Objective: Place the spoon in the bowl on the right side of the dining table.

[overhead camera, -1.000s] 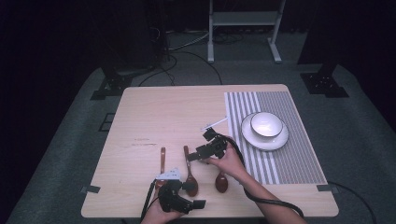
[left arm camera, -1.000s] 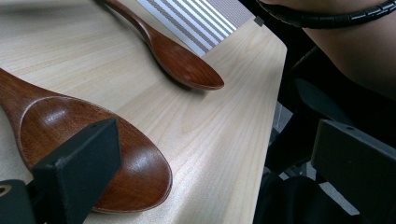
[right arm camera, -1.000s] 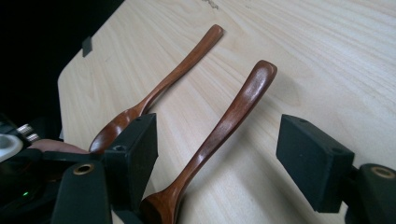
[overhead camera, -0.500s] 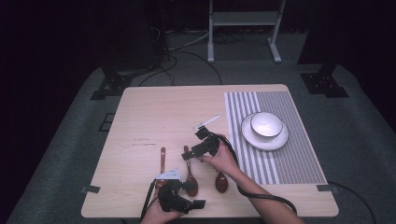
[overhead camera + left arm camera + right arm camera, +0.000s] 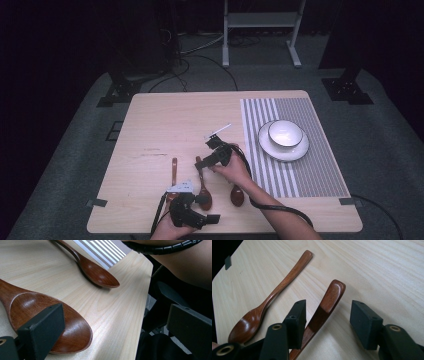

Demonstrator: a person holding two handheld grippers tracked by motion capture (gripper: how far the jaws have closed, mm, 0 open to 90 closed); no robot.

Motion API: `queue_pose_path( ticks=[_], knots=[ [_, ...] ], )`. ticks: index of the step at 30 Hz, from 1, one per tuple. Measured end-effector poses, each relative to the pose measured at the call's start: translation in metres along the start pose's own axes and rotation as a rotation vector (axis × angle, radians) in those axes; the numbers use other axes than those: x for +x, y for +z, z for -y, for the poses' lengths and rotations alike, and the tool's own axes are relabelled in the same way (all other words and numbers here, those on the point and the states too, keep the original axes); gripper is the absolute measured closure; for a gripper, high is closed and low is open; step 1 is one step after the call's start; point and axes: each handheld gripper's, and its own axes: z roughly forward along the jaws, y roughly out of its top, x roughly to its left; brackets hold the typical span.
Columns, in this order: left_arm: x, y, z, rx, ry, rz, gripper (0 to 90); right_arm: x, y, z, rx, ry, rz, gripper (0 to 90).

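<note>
High view shows our right tool (image 5: 202,162) tipped down over the handle end of the middle wooden spoon (image 5: 203,187), with our left tool (image 5: 187,212) resting low at the near edge of the bench (image 5: 165,120).

Right gripper view puts that spoon's handle (image 5: 325,306) between our two black jaws. It lies close against the left jaw, and a clear gap stays between it and the right jaw. The jaws have just been closing with the handle between them, and the pads do not yet press it from both sides, so we read this tool as open around the handle. A second spoon (image 5: 264,307) lies just beyond the left jaw, well apart from the tool.

Left gripper view shows our left tool's jaws spread wide. One pad sits over the bowl of the middle spoon (image 5: 50,317), and the other hangs off past the bench edge. Nothing is clamped. A third spoon (image 5: 96,273) lies ahead of this tool, its bowl toward us, near the striped mat (image 5: 105,250).
</note>
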Motion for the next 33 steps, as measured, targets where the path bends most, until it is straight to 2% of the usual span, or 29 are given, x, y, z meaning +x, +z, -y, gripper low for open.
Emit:
queue_pose_path(
  ticks=[4, 6, 9, 13, 18, 23, 26, 33],
  knots=[
    [0.0, 0.0, 0.0, -0.001, -0.003, 0.002, 0.4, -0.003, 0.004, -0.002, 0.008, 0.018, 0.01, 57.0],
    [0.0, -0.001, 0.0, -0.002, -0.006, 0.002, 0.4, -0.003, 0.005, -0.002, 0.008, 0.01, 0.01, 61.2],
    [0.0, 0.0, 0.0, -0.002, -0.006, -0.003, 0.4, -0.003, 0.005, -0.003, 0.007, 0.018, 0.011, 62.5],
    [-0.001, 0.0, 0.0, 0.002, 0.0, -0.007, 0.4, -0.004, 0.001, -0.001, -0.026, 0.041, -0.031, 65.6],
    [-0.001, 0.0, 0.0, 0.004, 0.006, -0.007, 0.4, -0.01, -0.009, 0.002, -0.086, 0.101, -0.126, 70.7],
    [-0.001, 0.0, 0.0, -0.005, -0.011, -0.001, 0.4, -0.013, -0.013, 0.004, -0.102, 0.134, -0.156, 72.6],
    [-0.001, 0.0, 0.0, -0.01, -0.01, -0.001, 0.4, -0.012, -0.015, 0.004, -0.113, 0.138, -0.171, 74.4],
    [-0.001, -0.001, 0.001, -0.023, -0.016, 0.021, 0.3, -0.011, -0.022, 0.003, -0.146, 0.178, -0.248, 83.1]
  ],
)
